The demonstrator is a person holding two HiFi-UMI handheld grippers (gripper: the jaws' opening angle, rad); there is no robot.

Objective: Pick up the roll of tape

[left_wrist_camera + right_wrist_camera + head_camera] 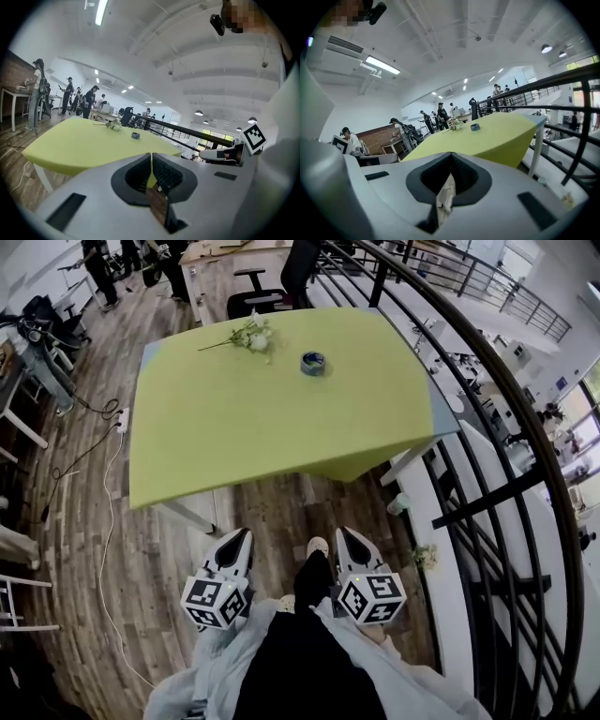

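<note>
The roll of tape (313, 363) lies flat on the far right part of the yellow-green table (216, 427), dark blue-grey with a hollow middle. It is small and distant in the left gripper view (135, 135) and the right gripper view (475, 126). Both grippers are low in the head view, short of the table's near edge and above the wooden floor. My left gripper (239, 538) has its jaws together with nothing between them (151, 154). My right gripper (345, 535) is likewise shut and empty (451, 154).
A sprig of white flowers (251, 336) lies on the table left of the tape. A black curved railing (506, 409) runs along the right side. An office chair (272, 287) stands behind the table. A cable (105, 484) trails on the floor at left. People stand far back.
</note>
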